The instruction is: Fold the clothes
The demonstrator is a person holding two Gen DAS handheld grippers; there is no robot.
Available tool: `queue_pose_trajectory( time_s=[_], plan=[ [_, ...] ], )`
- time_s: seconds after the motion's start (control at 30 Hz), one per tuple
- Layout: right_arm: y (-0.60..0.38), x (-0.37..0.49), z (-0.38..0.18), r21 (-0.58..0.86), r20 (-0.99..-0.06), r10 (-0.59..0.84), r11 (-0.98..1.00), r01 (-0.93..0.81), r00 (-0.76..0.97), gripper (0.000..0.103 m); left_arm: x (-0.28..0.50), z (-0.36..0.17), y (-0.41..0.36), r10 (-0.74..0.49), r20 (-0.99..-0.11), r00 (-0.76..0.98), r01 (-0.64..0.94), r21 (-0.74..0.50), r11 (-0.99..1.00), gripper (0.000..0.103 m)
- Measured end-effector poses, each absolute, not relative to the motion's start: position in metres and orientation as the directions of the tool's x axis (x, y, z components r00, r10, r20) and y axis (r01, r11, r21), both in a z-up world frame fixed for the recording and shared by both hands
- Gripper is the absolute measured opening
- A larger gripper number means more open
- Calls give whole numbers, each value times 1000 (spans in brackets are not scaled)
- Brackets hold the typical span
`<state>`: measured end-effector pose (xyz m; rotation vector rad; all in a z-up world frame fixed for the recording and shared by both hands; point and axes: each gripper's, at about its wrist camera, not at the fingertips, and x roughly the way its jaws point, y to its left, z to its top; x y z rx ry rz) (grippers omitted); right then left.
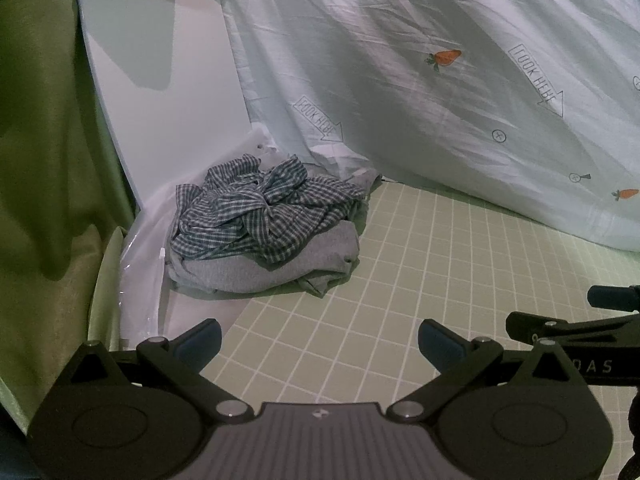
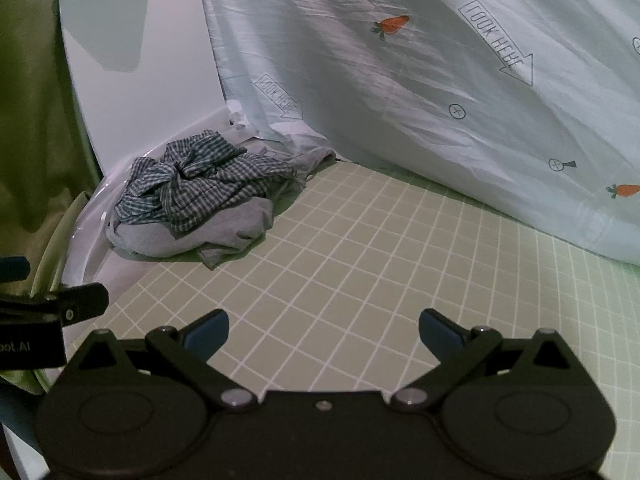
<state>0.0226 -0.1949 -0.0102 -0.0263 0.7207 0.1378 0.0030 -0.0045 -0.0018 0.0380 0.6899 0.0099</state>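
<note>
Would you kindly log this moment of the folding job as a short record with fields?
surface: green gridded mat
clothes: one crumpled heap at the mat's far left edge
top of heap: checked shirt, unfolded
under it: grey garment, bunched
behind the mat: pale sheet with carrot print
left claw: open, empty, short of the heap
right claw: open, empty, over bare mat
folding: not begun
</note>
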Motion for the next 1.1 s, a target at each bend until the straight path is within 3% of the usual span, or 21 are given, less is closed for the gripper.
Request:
queue_pose_trajectory(
  time_s=[1.1],
  plan=[
    [-189,26,-17,19,-670,110,991,-131,734,102,13,-2,-4,37,-667,744,1,57,998,103]
  ],
)
